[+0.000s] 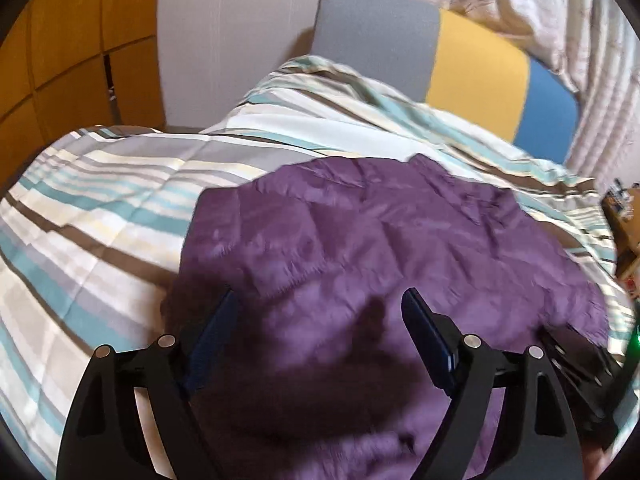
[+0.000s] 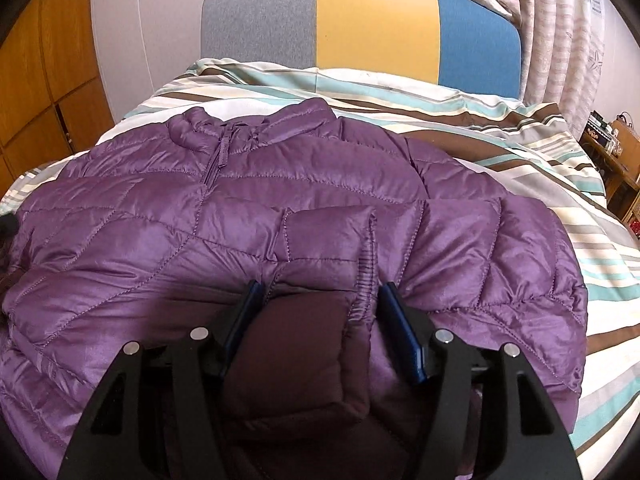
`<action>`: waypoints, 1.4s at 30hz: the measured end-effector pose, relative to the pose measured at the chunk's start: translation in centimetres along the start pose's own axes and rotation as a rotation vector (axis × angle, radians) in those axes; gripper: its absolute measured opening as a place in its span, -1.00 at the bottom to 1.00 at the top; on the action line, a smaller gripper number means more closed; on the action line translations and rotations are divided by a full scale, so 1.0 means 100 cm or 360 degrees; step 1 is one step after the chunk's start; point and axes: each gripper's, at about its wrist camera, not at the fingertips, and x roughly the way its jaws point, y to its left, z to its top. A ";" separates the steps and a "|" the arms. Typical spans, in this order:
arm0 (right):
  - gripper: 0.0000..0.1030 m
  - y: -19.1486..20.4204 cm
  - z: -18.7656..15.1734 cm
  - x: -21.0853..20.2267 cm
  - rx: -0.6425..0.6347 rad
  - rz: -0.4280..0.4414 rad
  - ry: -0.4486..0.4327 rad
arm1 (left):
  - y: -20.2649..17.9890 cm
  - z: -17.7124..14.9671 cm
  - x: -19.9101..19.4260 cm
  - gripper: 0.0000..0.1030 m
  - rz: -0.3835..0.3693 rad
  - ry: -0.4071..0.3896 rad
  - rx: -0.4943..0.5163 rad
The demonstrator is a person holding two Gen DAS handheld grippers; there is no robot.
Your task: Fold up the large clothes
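At your far left stands an orange-brown wooden wardrobe [image 2: 36, 92] against the pale wall, well apart from the bed. The striped duvet in teal, brown, grey and cream [image 1: 92, 216] gives you bare room to the left of the garment, and its left edge rolls off out of sight. The purple quilted puffer jacket [image 2: 168, 216] lies front-up across the bed, collar and zip toward the far headboard of grey, yellow and blue panels [image 2: 372, 24]. Your left gripper [image 1: 320, 304] hangs above the jacket's near part with its jaws spread wide and nothing between them; that view is blurred. Your right gripper [image 2: 318, 292] has a sleeve cuff [image 2: 304, 340] between its blue pads, folded over the jacket's body; whether the pads press on it you cannot tell. Right of the jacket, more striped duvet runs to the bed's right edge, with pale patterned curtains [image 2: 560, 48] and a low wooden shelf of clutter [image 2: 612, 148] beyond. No readable writing shows anywhere.
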 end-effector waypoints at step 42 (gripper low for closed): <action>0.28 0.002 -0.004 -0.013 -0.0016 -0.0037 -0.0083 | -0.052 -0.032 0.041 0.94 0.0016 0.0055 0.0218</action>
